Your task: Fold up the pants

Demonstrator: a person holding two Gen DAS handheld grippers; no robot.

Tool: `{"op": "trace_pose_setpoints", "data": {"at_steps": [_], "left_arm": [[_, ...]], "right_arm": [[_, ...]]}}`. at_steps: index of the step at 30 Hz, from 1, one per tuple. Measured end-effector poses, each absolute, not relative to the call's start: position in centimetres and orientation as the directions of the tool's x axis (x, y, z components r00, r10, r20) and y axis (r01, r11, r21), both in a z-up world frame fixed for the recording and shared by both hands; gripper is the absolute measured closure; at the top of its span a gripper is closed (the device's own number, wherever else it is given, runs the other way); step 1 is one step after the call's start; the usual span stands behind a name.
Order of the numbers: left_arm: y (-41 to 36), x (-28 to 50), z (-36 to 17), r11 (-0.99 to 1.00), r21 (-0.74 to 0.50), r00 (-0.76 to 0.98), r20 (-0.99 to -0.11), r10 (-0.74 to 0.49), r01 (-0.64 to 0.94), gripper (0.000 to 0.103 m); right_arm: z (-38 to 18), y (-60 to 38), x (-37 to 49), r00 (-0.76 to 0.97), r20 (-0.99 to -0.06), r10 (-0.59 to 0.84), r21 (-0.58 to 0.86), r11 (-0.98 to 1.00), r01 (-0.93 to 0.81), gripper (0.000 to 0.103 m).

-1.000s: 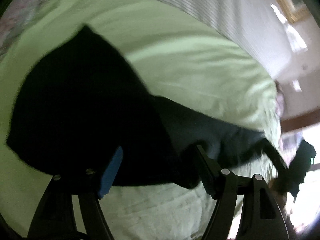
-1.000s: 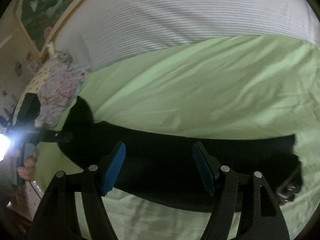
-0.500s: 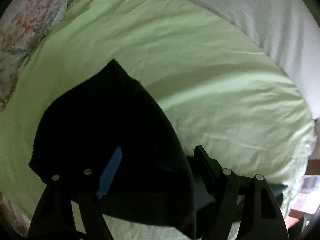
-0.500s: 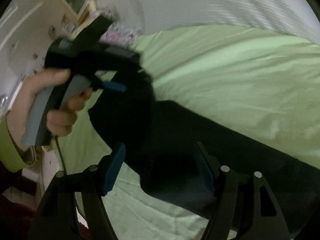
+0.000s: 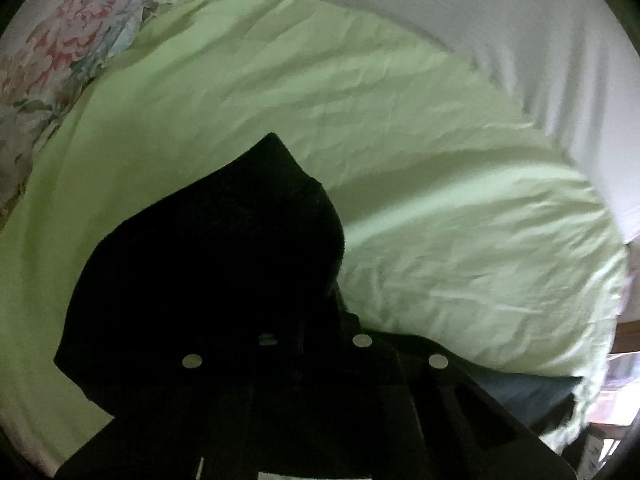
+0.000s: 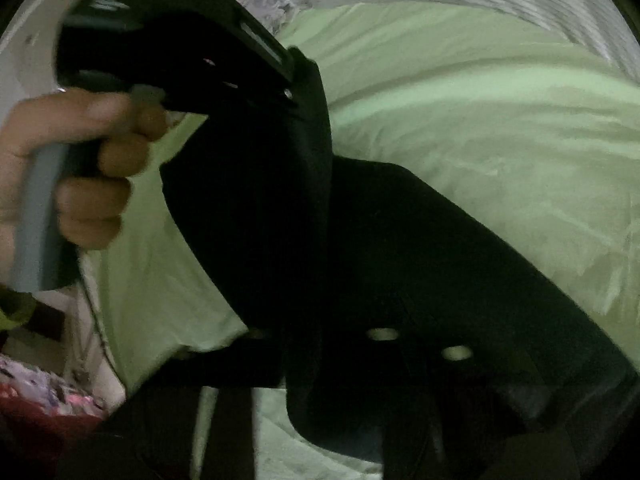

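Note:
Black pants (image 5: 208, 264) lie on a light green bed sheet (image 5: 420, 168). In the left wrist view my left gripper (image 5: 308, 332) has its jaws drawn together with the dark cloth bunched between them; the pads are lost in the black. In the right wrist view the pants (image 6: 420, 248) run as a long dark band to the right. My right gripper (image 6: 320, 332) has its jaws close together on the cloth. The left gripper's body (image 6: 180, 44) shows at upper left, held by a hand (image 6: 80, 168), lifting a fold of cloth.
A floral quilt (image 5: 52, 48) lies at the upper left of the bed. A white ribbed cover (image 5: 500, 20) lies along the far side. The bed's right edge (image 5: 600, 360) drops off to a wooden frame and floor clutter.
Both grippers have gone from open to drawn together on the pants. The left gripper has come much closer to the right one, lifting a fold of cloth.

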State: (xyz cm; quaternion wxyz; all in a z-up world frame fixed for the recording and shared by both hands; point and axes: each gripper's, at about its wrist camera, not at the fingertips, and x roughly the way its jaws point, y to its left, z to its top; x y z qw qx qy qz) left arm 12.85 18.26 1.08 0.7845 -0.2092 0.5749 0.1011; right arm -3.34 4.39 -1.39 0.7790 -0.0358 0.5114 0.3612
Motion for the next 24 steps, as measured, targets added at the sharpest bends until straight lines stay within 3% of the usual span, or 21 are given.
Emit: {"op": "trace_pose_setpoints", "data": {"at_steps": [8, 12, 24], "left_arm": [[23.3, 6.2, 5.4, 0.785, -0.470, 0.538, -0.816, -0.213, -0.402, 0.099], [25.1, 2.4, 5.7, 0.743, -0.535, 0.590, -0.772, -0.237, -0.402, 0.099], [27.0, -4.5, 0.5, 0.655, -0.608, 0.611, -0.744, -0.272, -0.449, 0.099]], "right_arm": [[2.9, 3.6, -3.9, 0.328, -0.760, 0.561, 0.270, 0.732, -0.626, 0.097], [4.7, 4.3, -5.0, 0.352, -0.742, 0.570, 0.219, 0.703, -0.677, 0.097], [1.9, 8.5, -7.4, 0.279, -0.832, 0.479, 0.106, 0.631, -0.769, 0.097]]}}
